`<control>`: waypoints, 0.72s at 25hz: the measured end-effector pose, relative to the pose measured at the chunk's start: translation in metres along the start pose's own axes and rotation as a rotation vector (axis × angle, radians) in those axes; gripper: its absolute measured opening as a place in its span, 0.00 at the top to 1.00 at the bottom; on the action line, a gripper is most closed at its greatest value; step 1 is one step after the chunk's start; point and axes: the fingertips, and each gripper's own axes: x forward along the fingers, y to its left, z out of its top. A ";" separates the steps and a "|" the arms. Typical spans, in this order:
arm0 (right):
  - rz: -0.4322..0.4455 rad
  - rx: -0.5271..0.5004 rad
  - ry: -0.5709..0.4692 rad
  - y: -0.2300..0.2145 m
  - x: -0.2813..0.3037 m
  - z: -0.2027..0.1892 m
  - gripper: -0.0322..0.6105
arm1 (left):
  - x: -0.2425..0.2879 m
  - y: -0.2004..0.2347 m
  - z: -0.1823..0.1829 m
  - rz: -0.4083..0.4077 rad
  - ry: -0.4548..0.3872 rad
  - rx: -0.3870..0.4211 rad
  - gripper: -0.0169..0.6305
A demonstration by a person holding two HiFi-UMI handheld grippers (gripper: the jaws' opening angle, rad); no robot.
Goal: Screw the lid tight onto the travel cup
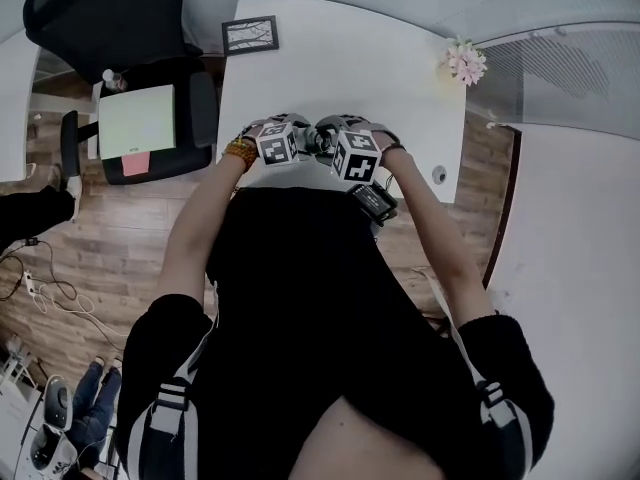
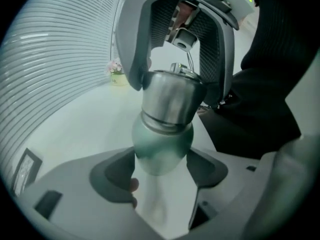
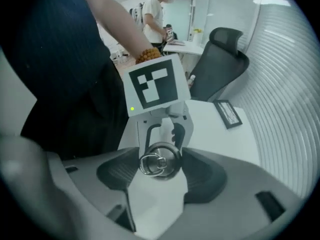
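Left gripper (image 2: 161,160) is clamped on the green body of the travel cup (image 2: 162,139), its dark pads pressing the rounded sides from left and right. The cup stands up out of these jaws with its steel lid (image 2: 172,99) on top, and a lighter band shows where lid and body meet. Right gripper (image 3: 161,168) comes down from above and grips that lid, its jaws set fairly wide with a pad against each side of the metal. In the right gripper view a wire ring handle (image 3: 154,163) lies on the lid's top, a little to the left of centre, and the left gripper's marker cube (image 3: 154,86) stands just beyond the cup.

From the head view both grippers meet at the near edge of the white table (image 1: 330,58), right in front of the person's chest, so the cup is held there over the table's edge. A bead bracelet (image 1: 240,152) sits on the left wrist. A small picture frame (image 1: 250,34) lies at the table's far left corner, and a little flower pot (image 1: 466,63) stands at its far right. To the left of the table is a black office chair (image 1: 110,28) with a pale green pad (image 1: 137,120) on its seat.
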 end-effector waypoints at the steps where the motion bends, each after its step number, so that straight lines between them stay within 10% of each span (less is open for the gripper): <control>1: -0.041 0.064 -0.054 -0.002 -0.004 0.002 0.52 | 0.001 -0.001 0.001 0.004 -0.005 -0.005 0.47; 5: -0.221 0.532 -0.268 -0.021 -0.025 0.006 0.47 | 0.000 -0.001 -0.001 0.086 -0.071 -0.084 0.47; 9: -0.300 0.777 -0.205 -0.022 -0.020 -0.007 0.49 | 0.000 -0.001 -0.001 0.179 -0.111 -0.170 0.47; 13: -0.273 0.768 -0.098 -0.019 -0.009 -0.007 0.58 | 0.000 0.000 -0.003 0.193 -0.097 -0.167 0.47; 18: -0.134 0.463 -0.013 -0.015 -0.003 0.000 0.59 | 0.002 -0.002 -0.006 0.080 -0.010 -0.088 0.47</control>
